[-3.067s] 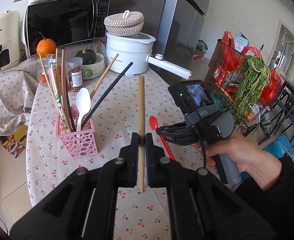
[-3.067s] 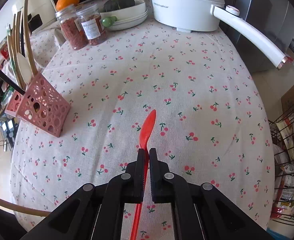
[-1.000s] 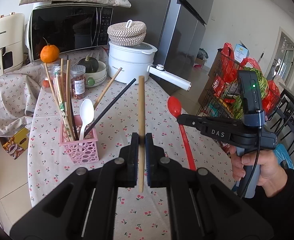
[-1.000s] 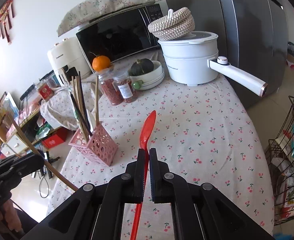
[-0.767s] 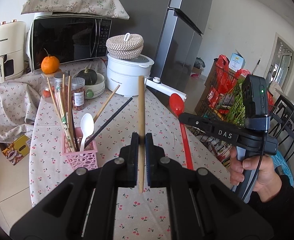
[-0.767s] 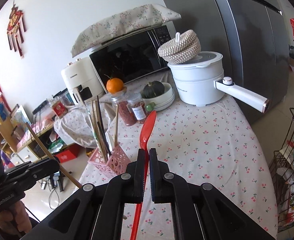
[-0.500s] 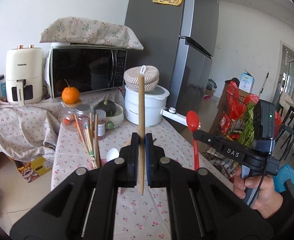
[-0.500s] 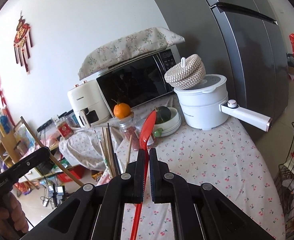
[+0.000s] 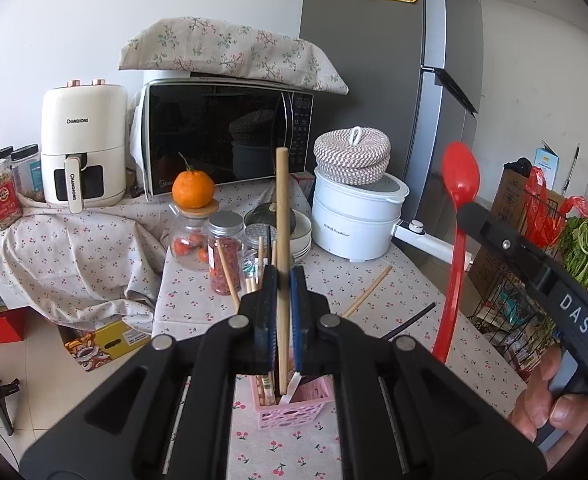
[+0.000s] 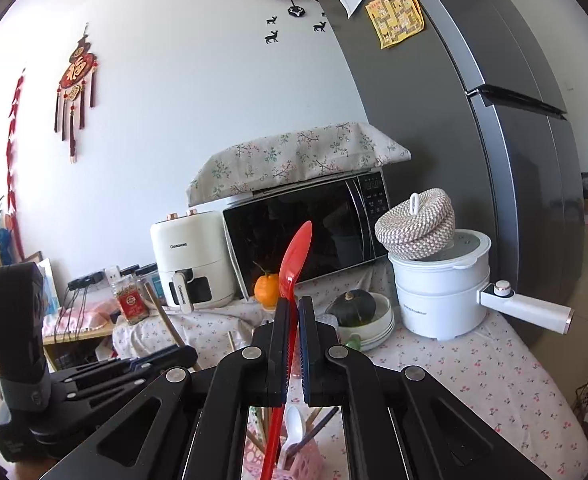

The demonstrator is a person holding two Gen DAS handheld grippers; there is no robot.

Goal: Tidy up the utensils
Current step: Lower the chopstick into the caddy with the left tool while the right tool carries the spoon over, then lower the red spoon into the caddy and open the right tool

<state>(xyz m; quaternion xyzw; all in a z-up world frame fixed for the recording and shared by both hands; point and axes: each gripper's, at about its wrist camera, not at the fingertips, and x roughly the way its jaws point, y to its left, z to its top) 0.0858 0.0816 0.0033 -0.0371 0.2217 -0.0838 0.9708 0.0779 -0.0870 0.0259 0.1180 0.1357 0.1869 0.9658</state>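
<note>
My left gripper (image 9: 281, 276) is shut on a wooden chopstick (image 9: 282, 208) held upright, its lower end just above the pink utensil basket (image 9: 294, 406). My right gripper (image 10: 292, 308) is shut on a red spoon (image 10: 295, 256), bowl up, held above the same basket (image 10: 294, 462). The basket holds a white spoon (image 10: 294, 424) and several chopsticks. In the left wrist view the red spoon (image 9: 459, 184) and right gripper (image 9: 469, 216) stand at the right. The left gripper (image 10: 182, 356) shows at lower left in the right wrist view.
The cherry-print table (image 9: 377, 300) carries jars (image 9: 224, 256), an orange (image 9: 193, 189), a bowl with a squash (image 10: 351, 308) and a white electric pot (image 9: 353, 220). A microwave (image 9: 222, 144), air fryer (image 9: 82, 148) and fridge (image 9: 373, 80) stand behind. A wire rack (image 9: 533, 280) is at the right.
Both grippers have risen and tilted up to level over the basket. The basket now sits low under the fingers in both views. The grips on chopstick and spoon are unchanged.
</note>
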